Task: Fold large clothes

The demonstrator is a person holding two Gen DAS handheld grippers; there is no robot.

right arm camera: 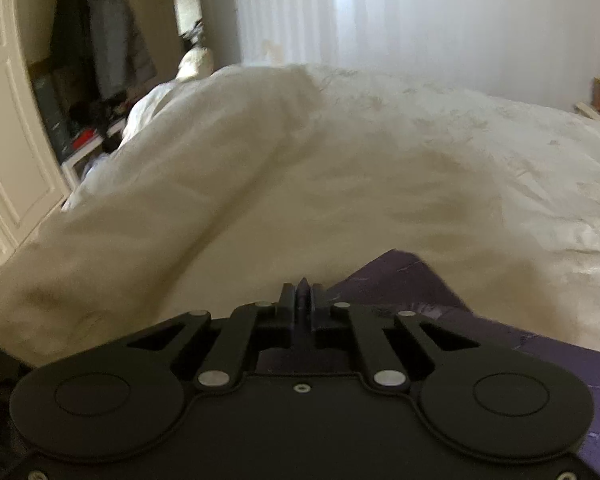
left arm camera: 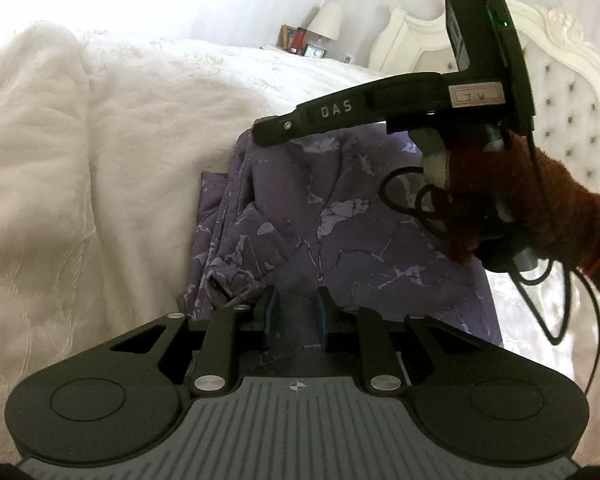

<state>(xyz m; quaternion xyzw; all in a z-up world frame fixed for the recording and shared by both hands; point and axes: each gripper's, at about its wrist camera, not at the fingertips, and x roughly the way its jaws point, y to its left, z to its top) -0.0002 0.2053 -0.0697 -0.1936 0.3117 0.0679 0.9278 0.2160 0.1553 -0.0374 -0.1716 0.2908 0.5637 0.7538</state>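
1. One purple garment with a pale marbled print lies on one bed, on top of a cream bedspread. It is bunched and creased along its left side and flatter to the right.

2. Two sets of tongs are in play: the left gripper low over the near edge of the garment, and the right gripper, which the left view catches from the side as a black tool lettered "DAS" held in a hand wearing a dark red glove.

3. Only the left view shows the headboard (white, carved and button-tufted), one bedside lamp and the small clutter beside it.

4. Only the right view shows the white curtain, a white wardrobe door and dark coats hanging at the far left; of the garment it catches just a purple corner at lower right.

5. Left gripper: fingers parted by a moderate gap, purple cloth visible between and beneath them, nothing pinched.

6. Right gripper: fingers pressed together with a thin dark sliver between the tips (it looks like a fold of the purple garment, though the blur makes that hard to confirm).

7. A black cable loops below the gloved hand.
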